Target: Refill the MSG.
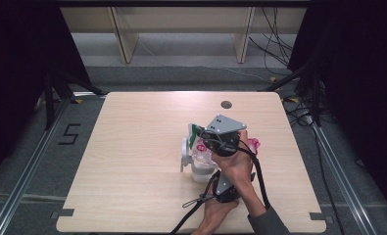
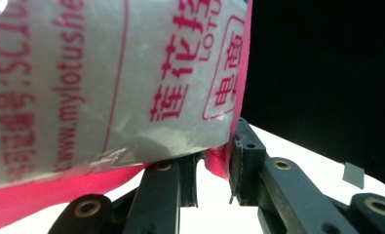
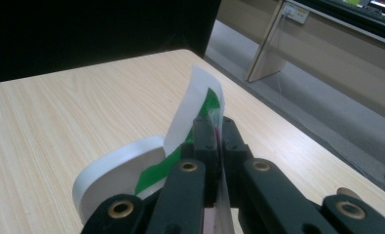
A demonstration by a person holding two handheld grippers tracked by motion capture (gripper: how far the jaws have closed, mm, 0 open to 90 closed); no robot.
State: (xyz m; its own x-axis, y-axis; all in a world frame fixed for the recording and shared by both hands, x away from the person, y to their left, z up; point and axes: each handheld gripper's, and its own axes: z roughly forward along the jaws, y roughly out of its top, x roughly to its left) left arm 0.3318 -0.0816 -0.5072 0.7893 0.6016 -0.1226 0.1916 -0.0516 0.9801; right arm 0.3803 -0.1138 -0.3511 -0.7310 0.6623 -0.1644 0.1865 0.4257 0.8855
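1. Grip first: our right gripper (image 3: 218,141) pinches the bag's (image 2: 97,83) clear film shut; our left gripper (image 2: 214,165) clamps its pink edge.
2. We pull apart evenly above the white cup (image 1: 201,172) beneath both.

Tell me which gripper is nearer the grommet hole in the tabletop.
Right. The right gripper grips the plastic bag mid-table, just below the grommet hole; the left gripper grips the bag lower down, toward the near edge.
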